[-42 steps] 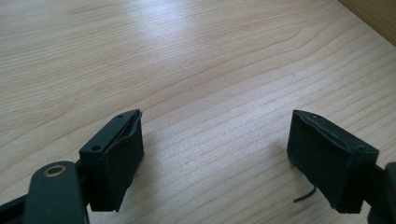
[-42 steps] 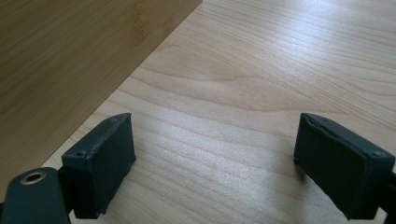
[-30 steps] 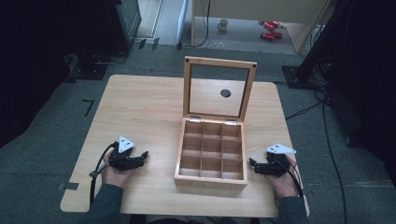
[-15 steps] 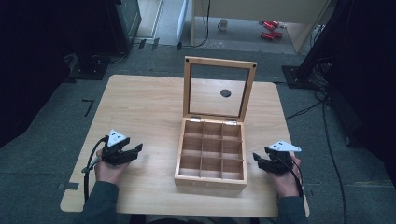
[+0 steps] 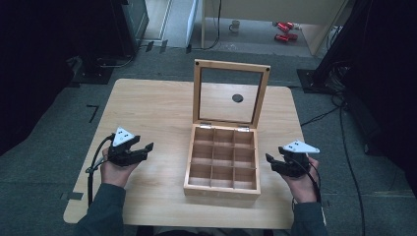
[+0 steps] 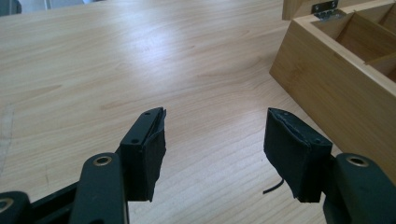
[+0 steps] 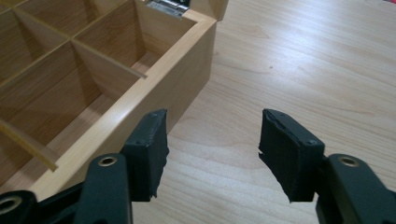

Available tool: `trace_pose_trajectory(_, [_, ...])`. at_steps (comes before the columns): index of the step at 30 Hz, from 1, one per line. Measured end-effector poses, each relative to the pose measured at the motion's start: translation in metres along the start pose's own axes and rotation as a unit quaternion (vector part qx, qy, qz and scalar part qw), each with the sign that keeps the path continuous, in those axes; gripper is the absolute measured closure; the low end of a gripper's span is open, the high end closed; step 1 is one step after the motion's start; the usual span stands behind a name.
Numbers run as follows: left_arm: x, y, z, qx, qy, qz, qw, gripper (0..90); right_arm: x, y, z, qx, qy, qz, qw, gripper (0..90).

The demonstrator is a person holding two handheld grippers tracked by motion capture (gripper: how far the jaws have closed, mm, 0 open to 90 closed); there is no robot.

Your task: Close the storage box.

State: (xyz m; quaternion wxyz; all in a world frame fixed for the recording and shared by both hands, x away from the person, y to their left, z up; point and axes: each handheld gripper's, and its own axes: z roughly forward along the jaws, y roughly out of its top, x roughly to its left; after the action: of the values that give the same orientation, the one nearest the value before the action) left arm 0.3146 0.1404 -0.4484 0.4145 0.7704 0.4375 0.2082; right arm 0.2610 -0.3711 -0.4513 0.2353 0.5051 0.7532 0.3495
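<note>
An open wooden box [image 5: 222, 184] with several empty compartments stands on the table [image 5: 152, 108], its glass-windowed lid [image 5: 231, 93] upright at the back. My left gripper [image 5: 146, 149] is held low over the table to the left of the box, open with nothing between its jaws. In the left gripper view the gripper [image 6: 215, 128] points over bare wood, with the box wall [image 6: 336, 84] to its right. To the right of the box my right gripper [image 5: 270, 161] is open and empty. In the right gripper view the gripper [image 7: 212, 130] sits just beside the box's side wall [image 7: 140, 100].
A small black round spot [image 5: 237, 98] on the table shows through the lid's window. Cables trail from both grippers toward the near table edge. On the floor beyond the table lie a mug [image 5: 236, 24] and red objects [image 5: 282, 30]. Dark equipment stands at both sides.
My left gripper has moved a little left and away from me, off from the box. My right gripper has edged slightly to the right. Both stay open.
</note>
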Motion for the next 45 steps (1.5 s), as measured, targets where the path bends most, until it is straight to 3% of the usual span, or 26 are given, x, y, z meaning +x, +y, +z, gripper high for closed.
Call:
trace_pose_trajectory(3, [-0.001,0.005,-0.001,-0.003,-0.003,0.003,1.0,39.4,-0.002,0.005,-0.001,0.0,0.002,0.007,1.0,45.3])
trace_pose_trajectory(23, [-0.015,0.037,0.005,-0.019,-0.023,0.03,0.9991,39.3,-0.002,0.043,-0.004,-0.027,-0.005,-0.011,0.9996,49.1])
trace_pose_trajectory(45, [-0.025,0.064,0.016,-0.018,-0.039,0.04,0.9983,38.8,-0.001,0.075,0.002,-0.042,-0.009,-0.016,0.9989,48.2])
